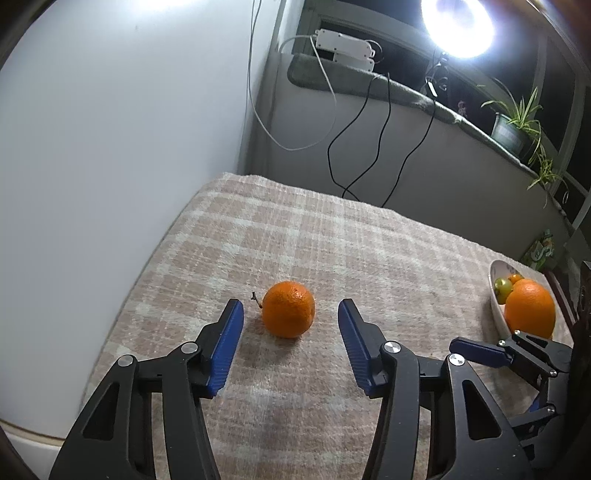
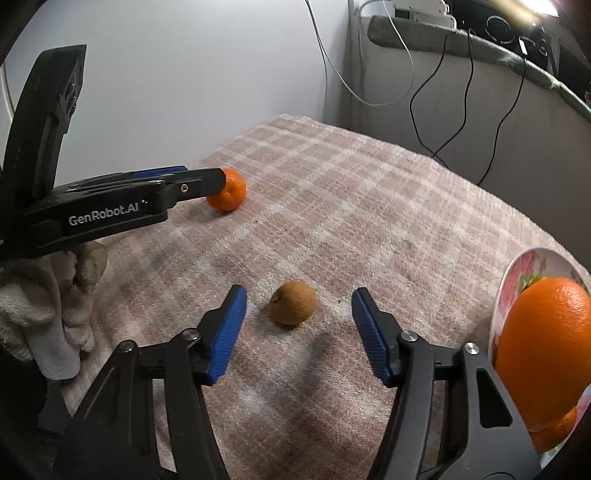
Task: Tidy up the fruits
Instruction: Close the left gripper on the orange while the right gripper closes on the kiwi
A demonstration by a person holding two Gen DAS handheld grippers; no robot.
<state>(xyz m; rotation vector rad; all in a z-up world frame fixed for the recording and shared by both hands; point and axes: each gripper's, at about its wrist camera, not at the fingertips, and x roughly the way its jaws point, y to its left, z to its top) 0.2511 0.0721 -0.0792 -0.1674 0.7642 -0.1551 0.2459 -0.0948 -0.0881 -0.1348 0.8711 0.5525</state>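
Note:
A small orange mandarin [image 1: 288,309] with a short stem lies on the checked cloth, just ahead of and between the tips of my open left gripper [image 1: 291,310]. It also shows in the right wrist view [image 2: 227,189], partly behind the left gripper's finger. A brown kiwi [image 2: 293,302] lies just ahead of my open right gripper [image 2: 298,298], between its blue pads. A white bowl [image 1: 495,299] at the right holds a large orange [image 1: 530,308] and smaller fruits; the bowl's floral rim [image 2: 517,273] and the orange [image 2: 543,350] fill the right edge of the right wrist view.
The table is covered by a pink and white checked cloth [image 1: 332,240]. A white wall [image 1: 110,147] stands at the left. Cables [image 1: 354,147] hang behind the table's far edge. A lamp [image 1: 458,26] and potted plants [image 1: 517,122] stand on the sill.

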